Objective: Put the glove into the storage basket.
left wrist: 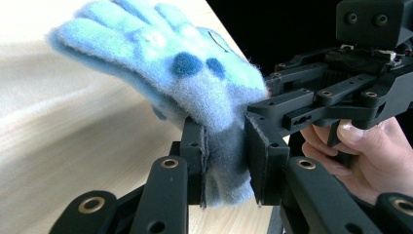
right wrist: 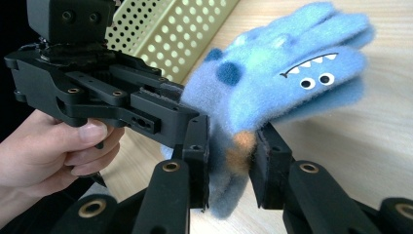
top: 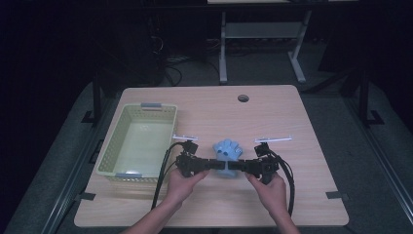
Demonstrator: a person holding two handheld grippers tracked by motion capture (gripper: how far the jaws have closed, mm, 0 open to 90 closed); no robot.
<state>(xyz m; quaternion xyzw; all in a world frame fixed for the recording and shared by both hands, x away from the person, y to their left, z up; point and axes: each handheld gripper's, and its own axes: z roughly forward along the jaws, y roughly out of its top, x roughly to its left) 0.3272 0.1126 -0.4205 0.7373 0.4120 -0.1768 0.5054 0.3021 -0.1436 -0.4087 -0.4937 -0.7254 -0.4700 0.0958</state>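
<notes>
Black fingers (left wrist: 195,151) of the left gripper (left wrist: 226,161) rise from the bottom of the left gripper view and pinch the cuff of a fuzzy blue monster glove (left wrist: 165,68) between them. Across from them, the right gripper (right wrist: 231,163) does the same: its fingers (right wrist: 265,161) press on the cuff, where an orange patch shows, with the glove's toothy face and eyes toward the upper right of the right gripper view. Both grips meet at the cuff from opposite sides.

From above, the glove (top: 228,151) sits at the lower middle of the frame, held between the left gripper (top: 210,165) and right gripper (top: 242,165) just over the wooden surface (top: 272,107), its fingers fanned away from the person. A pale green perforated basket (top: 122,168) lies to the left, empty.

I judge the glove is gripped and ready to carry. Next, it likely travels left into the basket, which calls for both hands moving together, or one gripper letting go first.
</notes>
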